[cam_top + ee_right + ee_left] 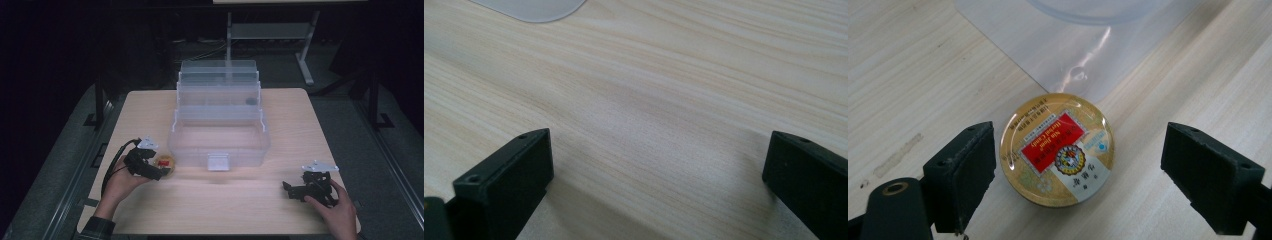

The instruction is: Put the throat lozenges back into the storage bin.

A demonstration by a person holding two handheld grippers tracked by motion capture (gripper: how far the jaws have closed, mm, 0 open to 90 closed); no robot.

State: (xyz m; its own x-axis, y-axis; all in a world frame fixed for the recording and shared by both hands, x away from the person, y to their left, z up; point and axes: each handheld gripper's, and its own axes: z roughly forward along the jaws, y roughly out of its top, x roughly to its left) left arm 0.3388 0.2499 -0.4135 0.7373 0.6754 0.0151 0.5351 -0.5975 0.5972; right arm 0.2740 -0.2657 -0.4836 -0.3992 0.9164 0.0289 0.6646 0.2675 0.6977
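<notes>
Jaws: both pairs spread wide, neither pinching anything.

Table (300, 125): pale wood grain, rectangular, dark floor around it; a metal frame stands beyond its far edge.

Box (218, 145): clear plastic, opened out in stepped tiers that rise toward the far side, standing at mid-table. A small latch (218, 162) sits on its near wall. One small dark item lies in an upper tier, too small to tell. The box's near corner shows at the top of the left gripper view, just beyond the tin.

Right gripper (295, 192): black, grey plate on top, held low at the near right of the table, well apart from the box. In the right gripper view its jaws frame bare wood.

Left gripper (161, 172): black, grey plate on top, cable trailing back past the hand, held at the near left, just beside the box's left front corner. In the left gripper view its jaws stand one on each side of the tin, the left pad (965, 175) close to the rim, the right pad (1208, 175) well clear.

Tin (1057, 149): round, flat, gold lid with a red label and a white strip, lying lid-up on the table between the left jaws, near the box's front left corner; seen at (166, 163) in the high view.
</notes>
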